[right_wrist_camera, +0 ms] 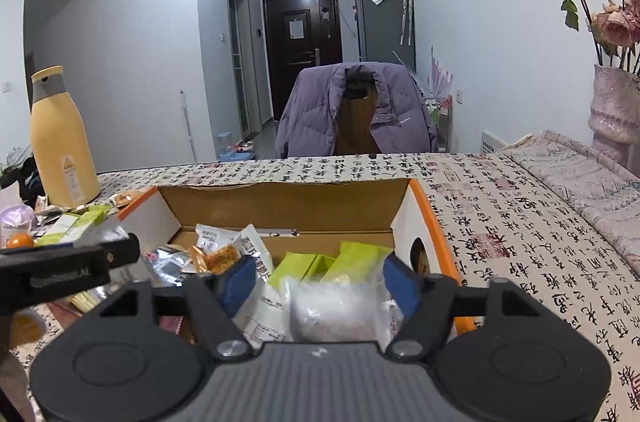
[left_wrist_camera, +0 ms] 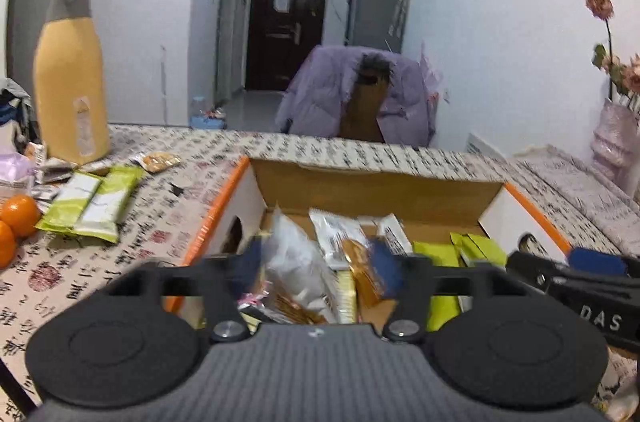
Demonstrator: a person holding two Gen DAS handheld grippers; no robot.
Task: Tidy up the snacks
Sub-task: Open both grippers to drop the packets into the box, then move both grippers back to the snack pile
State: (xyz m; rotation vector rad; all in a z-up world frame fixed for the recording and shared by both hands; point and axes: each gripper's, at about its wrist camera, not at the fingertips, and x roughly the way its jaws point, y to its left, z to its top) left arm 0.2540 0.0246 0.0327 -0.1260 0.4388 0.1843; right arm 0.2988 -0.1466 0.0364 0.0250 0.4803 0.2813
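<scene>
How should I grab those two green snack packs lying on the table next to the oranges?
The green snack packs lie flat and side by side, long and narrow. I'd probably come straight down with the left gripper and pinch one across its narrow width near the middle, starting with the pack farther from the oranges.
</scene>
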